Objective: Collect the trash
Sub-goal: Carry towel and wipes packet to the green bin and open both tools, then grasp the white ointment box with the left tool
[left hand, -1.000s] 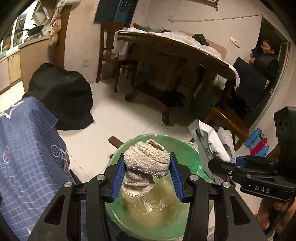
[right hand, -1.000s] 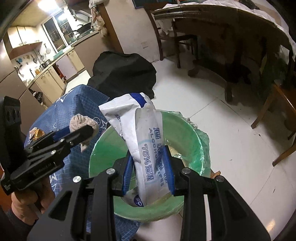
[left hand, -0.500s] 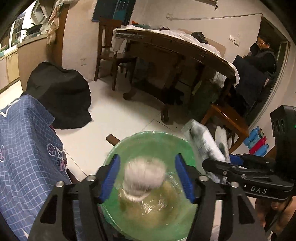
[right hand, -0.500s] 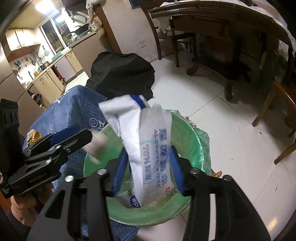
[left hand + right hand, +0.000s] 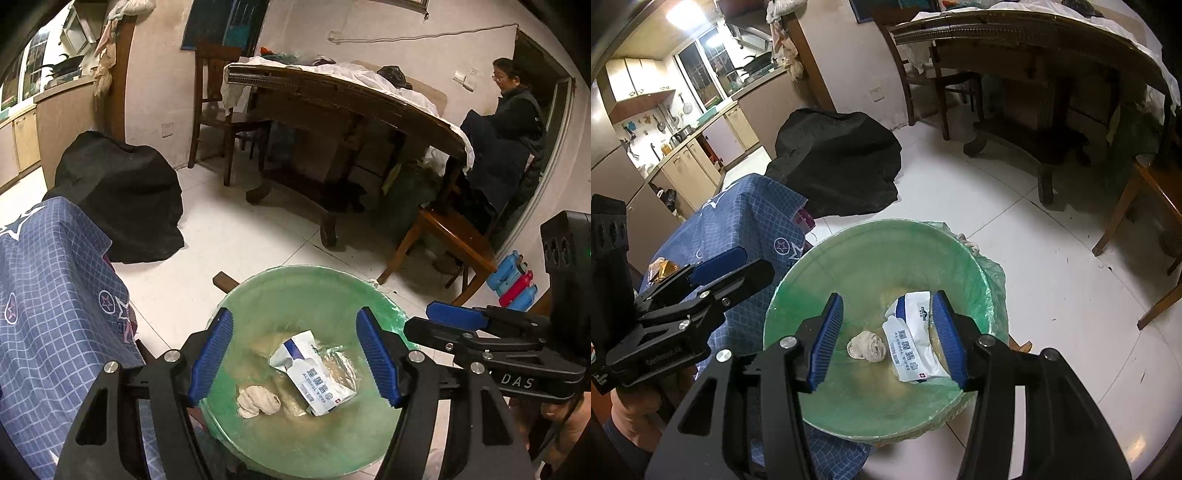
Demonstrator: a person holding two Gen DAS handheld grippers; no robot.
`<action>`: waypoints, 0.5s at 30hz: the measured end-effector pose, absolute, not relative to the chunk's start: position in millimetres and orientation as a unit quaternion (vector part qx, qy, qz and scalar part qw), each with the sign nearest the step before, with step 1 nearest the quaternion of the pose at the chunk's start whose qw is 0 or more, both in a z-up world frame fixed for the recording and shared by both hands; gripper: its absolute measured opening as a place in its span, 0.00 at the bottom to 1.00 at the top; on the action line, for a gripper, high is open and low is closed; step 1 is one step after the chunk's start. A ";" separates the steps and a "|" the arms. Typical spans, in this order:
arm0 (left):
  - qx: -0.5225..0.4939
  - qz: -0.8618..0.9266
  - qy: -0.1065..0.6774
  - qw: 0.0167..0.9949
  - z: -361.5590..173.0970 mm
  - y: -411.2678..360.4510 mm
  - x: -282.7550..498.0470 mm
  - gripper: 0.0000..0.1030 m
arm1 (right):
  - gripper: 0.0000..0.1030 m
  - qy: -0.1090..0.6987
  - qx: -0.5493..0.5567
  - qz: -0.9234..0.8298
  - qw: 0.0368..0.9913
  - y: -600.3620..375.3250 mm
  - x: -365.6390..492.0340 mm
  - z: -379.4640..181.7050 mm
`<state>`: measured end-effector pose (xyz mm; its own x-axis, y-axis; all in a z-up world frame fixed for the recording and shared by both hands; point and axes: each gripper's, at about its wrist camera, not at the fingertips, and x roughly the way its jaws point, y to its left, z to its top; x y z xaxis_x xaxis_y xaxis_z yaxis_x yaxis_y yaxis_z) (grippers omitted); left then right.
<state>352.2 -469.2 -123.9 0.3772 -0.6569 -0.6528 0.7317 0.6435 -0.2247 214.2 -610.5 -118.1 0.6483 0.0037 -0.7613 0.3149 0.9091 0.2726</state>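
1. Left gripper [image 5: 295, 356] and right gripper [image 5: 888, 339]: jaws now wide open, empty; both just let go.
2. Rag [image 5: 257, 401] and wipes packet [image 5: 314, 380] dropped, lying in bin [image 5: 303, 280].
3. Judgement: this load collected.

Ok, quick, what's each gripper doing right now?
Left gripper: open, empty, above the green bin.
Right gripper: open, empty, above the same bin.
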 end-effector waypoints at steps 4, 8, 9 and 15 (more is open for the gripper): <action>0.050 -0.418 0.360 0.833 -114.6 -455.9 346.3 0.68 | 0.51 0.391 0.182 -0.087 0.898 -601.7 203.9 -106.9; 0.057 -0.409 0.328 0.849 -92.1 -418.1 327.2 0.74 | 0.61 0.327 0.145 -0.081 0.930 -573.7 180.0 -82.9; 0.055 -0.408 0.319 0.854 -86.5 -403.1 321.7 0.75 | 0.64 0.310 0.133 -0.077 0.938 -562.8 174.5 -76.4; 0.042 -0.362 0.285 0.887 -69.2 -280.3 297.0 0.83 | 0.76 0.250 0.090 -0.014 0.964 -493.1 158.5 -54.7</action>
<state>297.0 -280.3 -69.2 0.5763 -0.6178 -0.5349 0.6653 0.7348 -0.1318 158.5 -493.1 -54.7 0.8747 0.0177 -0.4843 0.0723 0.9834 0.1665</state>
